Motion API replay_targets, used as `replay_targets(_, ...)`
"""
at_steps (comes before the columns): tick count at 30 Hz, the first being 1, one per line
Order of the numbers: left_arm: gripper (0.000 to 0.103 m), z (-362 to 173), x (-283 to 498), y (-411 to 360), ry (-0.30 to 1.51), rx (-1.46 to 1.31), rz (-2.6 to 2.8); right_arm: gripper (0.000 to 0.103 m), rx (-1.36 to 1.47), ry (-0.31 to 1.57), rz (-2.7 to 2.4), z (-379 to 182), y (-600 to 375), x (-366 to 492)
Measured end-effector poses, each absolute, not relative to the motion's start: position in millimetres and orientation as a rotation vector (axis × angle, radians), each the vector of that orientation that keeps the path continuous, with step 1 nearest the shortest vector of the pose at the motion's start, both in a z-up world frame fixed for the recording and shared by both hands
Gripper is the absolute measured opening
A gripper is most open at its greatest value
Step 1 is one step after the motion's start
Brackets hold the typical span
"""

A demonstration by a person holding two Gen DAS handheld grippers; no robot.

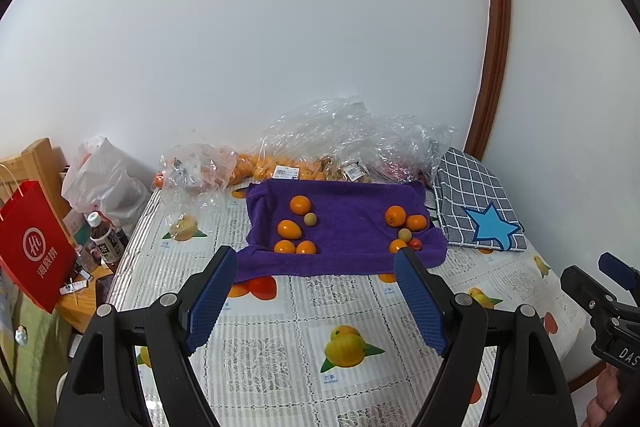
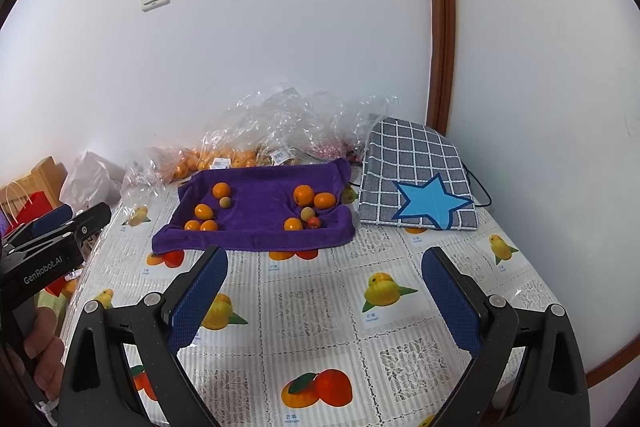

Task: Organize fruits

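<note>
Nearest, both tongs hang spread and empty over the bench's near edge: left tongs [image 1: 316,267], right tongs [image 2: 324,267]. Bare patterned cloth lies between them and the towel [image 2: 260,227], giving free room to reach. On the towel the fruits sit in two clusters, left [image 1: 296,227] and right [image 1: 404,227], so sorting may be ending or only starting. Bags [image 1: 344,143] crowd the far edge.

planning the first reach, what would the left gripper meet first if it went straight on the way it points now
Probably the near edge of the purple towel, then the small orange fruits on it. The left gripper is open and above bare tablecloth; depth is unclear.
</note>
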State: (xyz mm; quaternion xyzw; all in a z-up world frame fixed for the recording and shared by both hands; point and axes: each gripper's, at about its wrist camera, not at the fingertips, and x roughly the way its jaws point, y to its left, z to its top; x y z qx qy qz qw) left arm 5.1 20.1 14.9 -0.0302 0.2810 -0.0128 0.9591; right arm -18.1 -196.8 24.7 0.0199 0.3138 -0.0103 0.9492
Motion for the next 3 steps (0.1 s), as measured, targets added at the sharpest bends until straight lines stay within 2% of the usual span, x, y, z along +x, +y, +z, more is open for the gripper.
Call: replay_targets(3,0.079,13.7,4.3,20.1,0.568,-0.059,-0.028,0.097,0.038,0.635,-0.016,26.0,-196.5,-18.0)
